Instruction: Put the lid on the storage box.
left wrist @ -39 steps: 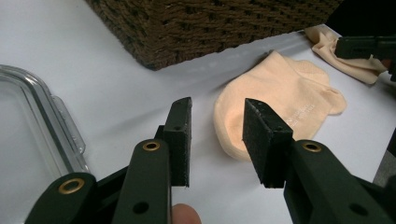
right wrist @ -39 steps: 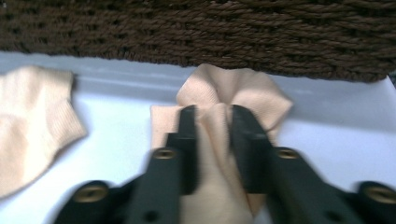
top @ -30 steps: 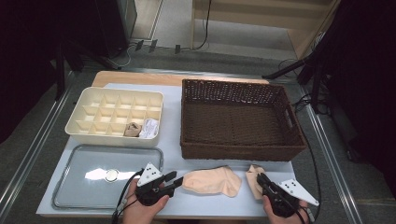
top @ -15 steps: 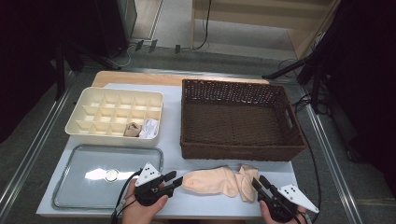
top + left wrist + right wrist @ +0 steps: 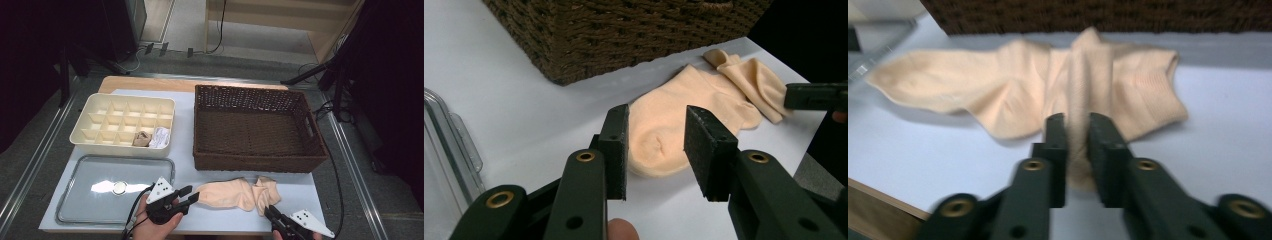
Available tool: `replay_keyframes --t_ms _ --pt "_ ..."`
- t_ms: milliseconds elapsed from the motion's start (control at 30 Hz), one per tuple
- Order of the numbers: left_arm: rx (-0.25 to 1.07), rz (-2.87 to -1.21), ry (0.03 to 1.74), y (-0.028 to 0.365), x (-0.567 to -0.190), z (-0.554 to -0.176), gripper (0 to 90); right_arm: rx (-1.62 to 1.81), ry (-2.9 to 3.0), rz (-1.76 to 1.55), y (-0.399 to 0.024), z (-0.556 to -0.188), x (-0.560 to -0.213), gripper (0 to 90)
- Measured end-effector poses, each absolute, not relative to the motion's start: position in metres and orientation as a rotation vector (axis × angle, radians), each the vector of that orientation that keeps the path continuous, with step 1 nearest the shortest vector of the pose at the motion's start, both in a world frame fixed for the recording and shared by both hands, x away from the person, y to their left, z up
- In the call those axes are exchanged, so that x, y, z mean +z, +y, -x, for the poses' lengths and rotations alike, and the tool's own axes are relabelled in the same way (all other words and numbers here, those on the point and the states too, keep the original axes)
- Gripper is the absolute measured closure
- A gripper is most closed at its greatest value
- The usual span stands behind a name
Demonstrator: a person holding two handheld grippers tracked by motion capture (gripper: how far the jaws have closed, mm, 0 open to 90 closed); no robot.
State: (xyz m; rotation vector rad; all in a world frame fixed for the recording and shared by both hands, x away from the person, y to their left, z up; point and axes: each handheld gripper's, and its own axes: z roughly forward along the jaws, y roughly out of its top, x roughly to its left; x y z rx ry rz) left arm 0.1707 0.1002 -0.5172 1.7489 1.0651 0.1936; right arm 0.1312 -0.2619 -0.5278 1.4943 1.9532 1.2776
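Note:
A peach sock (image 5: 235,194) lies flat on the white table in front of the basket, toe to the left. My left gripper (image 5: 191,195) stands open just short of the toe, and in the left gripper view its jaws (image 5: 656,145) frame the toe of the sock (image 5: 684,115) without touching it. My right gripper (image 5: 269,212) is at the sock's right end. Its jaws (image 5: 1078,132) have just been closing, and they pinch a raised fold of the sock (image 5: 998,85) at the cuff. The right gripper (image 5: 814,96) also shows at the far right of the left gripper view.
A dark wicker basket (image 5: 255,161) stands empty behind the sock. At the back left is a cream divided organiser (image 5: 122,107) with two small rolled items (image 5: 150,138) in its front cells. A clear lid (image 5: 80,200) lies at the front left, close to the left gripper.
The right gripper has drawn back toward the near table edge, and the sock's cuff end is now bunched into a fold between its jaws. The left gripper has stayed put.

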Motion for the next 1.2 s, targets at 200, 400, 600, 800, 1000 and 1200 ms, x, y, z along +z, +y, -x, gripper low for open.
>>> replay_keyframes --t_ms 200,400,600,800,1000,1200 --pt "0.19 -1.755 1.054 0.097 -0.517 -0.166 63.3 1.384 1.927 -1.364 -0.238 -0.124 -0.504 87.8" --pt "0.179 -1.781 1.043 0.091 -0.52 -0.163 63.1 1.452 2.056 -1.244 -0.202 -0.129 -0.506 81.9" --pt "0.171 -1.788 1.029 0.087 -0.519 -0.162 63.1 1.471 1.989 -1.298 -0.218 -0.136 -0.512 70.9" --pt "0.169 -1.787 1.022 0.085 -0.519 -0.163 63.1 1.293 1.83 -1.502 -0.276 -0.151 -0.522 66.2" --pt "0.166 -1.788 1.025 0.085 -0.519 -0.164 63.1 1.232 1.821 -1.598 -0.285 -0.165 -0.54 55.4" --pt "0.164 -1.789 1.024 0.085 -0.52 -0.164 63.1 1.204 1.877 -1.576 -0.274 -0.167 -0.537 84.3"
